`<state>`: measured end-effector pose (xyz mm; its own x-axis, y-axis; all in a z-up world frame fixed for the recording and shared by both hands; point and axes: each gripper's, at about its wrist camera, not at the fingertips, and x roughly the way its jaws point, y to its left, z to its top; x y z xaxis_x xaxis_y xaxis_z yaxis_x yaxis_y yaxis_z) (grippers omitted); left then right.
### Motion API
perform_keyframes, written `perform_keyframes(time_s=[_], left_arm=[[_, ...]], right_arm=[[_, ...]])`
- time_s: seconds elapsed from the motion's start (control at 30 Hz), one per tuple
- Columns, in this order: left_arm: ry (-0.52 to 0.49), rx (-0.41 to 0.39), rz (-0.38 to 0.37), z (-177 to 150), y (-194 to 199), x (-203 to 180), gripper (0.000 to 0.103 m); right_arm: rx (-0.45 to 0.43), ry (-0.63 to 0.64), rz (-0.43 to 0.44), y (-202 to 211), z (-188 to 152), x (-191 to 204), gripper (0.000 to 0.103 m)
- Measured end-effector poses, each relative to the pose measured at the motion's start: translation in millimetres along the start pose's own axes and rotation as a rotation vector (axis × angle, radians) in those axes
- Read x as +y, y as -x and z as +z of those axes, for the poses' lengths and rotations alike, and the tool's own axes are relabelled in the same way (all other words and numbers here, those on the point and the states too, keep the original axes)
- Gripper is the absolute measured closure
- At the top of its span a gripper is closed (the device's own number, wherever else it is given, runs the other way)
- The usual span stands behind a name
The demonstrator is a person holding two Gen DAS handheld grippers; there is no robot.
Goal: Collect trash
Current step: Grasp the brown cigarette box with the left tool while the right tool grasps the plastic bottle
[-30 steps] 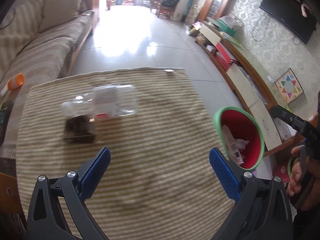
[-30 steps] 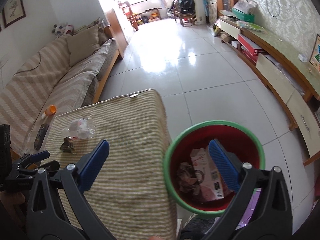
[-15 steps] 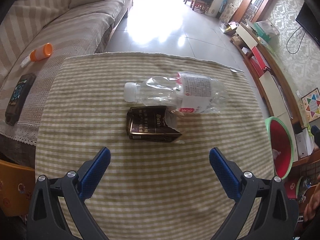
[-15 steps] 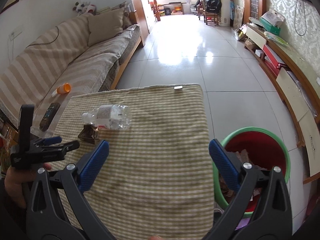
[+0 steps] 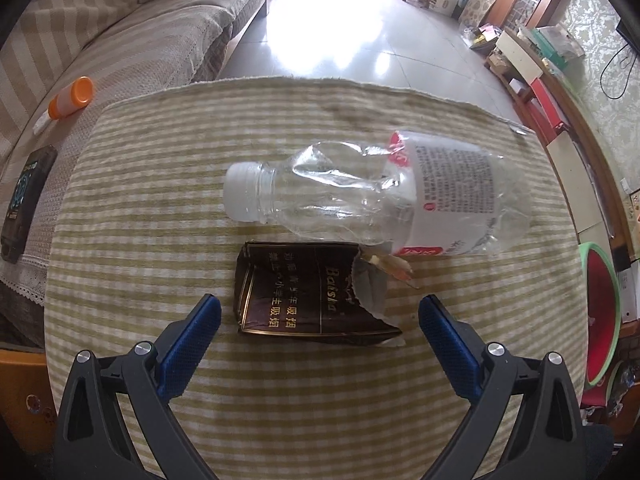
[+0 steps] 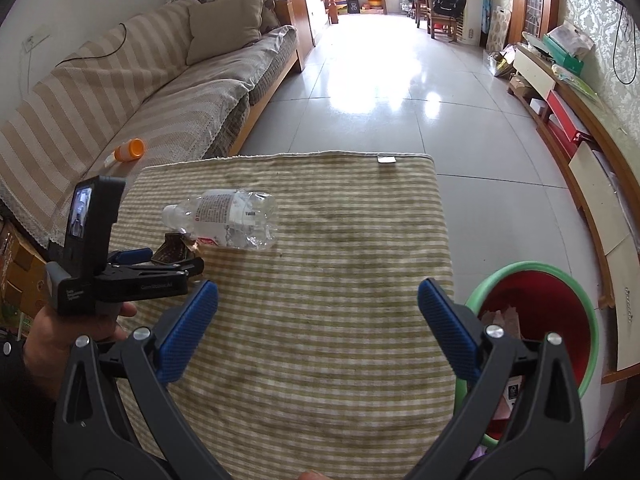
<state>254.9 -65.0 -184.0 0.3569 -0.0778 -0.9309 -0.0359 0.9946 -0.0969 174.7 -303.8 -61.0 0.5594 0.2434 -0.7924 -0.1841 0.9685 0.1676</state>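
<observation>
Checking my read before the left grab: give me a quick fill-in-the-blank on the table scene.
1. The crushed plastic bottle lies on its ____.
2. The dark cigarette pack sits just ahead of the ____ gripper, whose jaws stand open.
3. The bin has a green rim and a ____ inside.
4. The right gripper holds ____.

Missing words: side; left; red; nothing

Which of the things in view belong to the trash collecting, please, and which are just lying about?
Belong to the job:
crushed plastic bottle
torn cigarette pack
red bin
left gripper

Just lying about:
orange-capped bottle
remote control
</observation>
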Motion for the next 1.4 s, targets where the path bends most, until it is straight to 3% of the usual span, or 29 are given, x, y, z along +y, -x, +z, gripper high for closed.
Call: perform_keyframes(time_s=[0.27, 0.47, 0.8, 1.13, 1.4], left_arm=[[0.014, -0.023, 0.020, -2, -6, 3, 0.008], [0.010, -0.045, 0.024, -6, -2, 5, 0.020], [0.008, -0.083, 0.024, -29, 24, 39, 0.021], [0.067, -0.129, 0.024, -53, 63, 85, 0.021], [0.111, -0.138, -0.016, -62, 70, 96, 0.021]], right_arm=[[0.015, 0.019, 0.005, -14, 6, 6, 0.005], [0.015, 0.048, 0.014, -19, 12, 18, 0.005], [0.014, 0.139, 0.026, -35, 27, 49, 0.005], [0.082, 0.461, 0.004, -85, 43, 109, 0.005], [0.150, 0.753, -0.073, -141, 37, 156, 0.005]])
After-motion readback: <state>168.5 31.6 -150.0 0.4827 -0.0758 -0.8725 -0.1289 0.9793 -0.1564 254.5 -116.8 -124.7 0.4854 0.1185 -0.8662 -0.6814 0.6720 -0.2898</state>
